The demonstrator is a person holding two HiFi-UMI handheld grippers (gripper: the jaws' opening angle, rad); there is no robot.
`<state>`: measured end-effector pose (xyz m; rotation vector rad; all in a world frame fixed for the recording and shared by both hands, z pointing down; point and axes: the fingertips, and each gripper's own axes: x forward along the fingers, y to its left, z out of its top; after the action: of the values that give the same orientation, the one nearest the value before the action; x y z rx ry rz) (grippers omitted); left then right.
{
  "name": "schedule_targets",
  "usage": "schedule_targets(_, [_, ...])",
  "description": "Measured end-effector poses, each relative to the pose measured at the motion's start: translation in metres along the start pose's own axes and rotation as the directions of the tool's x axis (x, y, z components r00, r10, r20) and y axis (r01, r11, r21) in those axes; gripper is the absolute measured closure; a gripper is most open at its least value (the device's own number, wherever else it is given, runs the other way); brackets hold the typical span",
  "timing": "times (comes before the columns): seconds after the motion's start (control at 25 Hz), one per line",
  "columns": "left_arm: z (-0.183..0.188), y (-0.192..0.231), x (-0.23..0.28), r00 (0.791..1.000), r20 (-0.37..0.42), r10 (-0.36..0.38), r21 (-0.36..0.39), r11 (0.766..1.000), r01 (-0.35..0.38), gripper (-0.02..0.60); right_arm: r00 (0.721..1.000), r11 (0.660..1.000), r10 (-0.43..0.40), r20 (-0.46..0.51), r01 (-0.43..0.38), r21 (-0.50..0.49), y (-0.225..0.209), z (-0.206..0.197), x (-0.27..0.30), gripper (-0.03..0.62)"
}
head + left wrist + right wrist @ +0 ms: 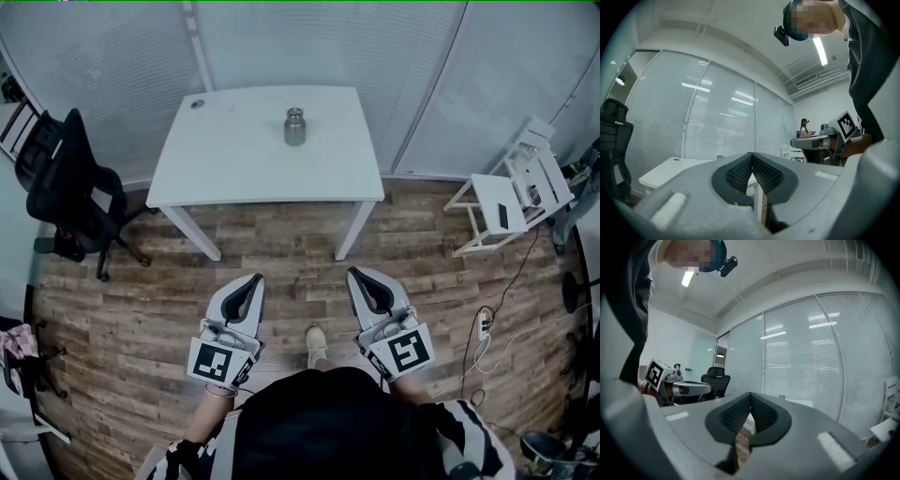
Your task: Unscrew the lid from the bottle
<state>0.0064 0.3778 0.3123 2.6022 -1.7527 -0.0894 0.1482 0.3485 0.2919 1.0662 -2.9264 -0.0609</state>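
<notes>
Bottle (295,127), seemingly capped, well beyond tongs (255,279) (354,273)

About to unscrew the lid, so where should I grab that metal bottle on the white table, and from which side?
Probably clamp the bottle by its wide body, from the near side, level with the table; it stands upright. That leaves the narrower lid free above.

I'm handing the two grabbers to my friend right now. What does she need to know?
Left gripper: shut, empty, held low over the wood floor.
Right gripper: shut, empty, beside the left one.
Bottle: upright near the middle of the white table, well ahead of both grippers, lid on.
Done: nothing yet.
Left: step up to the table, probably hold the bottle with one gripper and twist the lid off with the other.
</notes>
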Motion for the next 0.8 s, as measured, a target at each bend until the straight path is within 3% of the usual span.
schedule_targets(0.8, [0.001, 0.031, 0.106, 0.997, 0.007, 0.082, -0.006, 0.997, -0.082, 0.583, 0.996, 0.996, 0.088, 0.003, -0.088, -0.001, -0.095, -0.003, 0.068, 0.594])
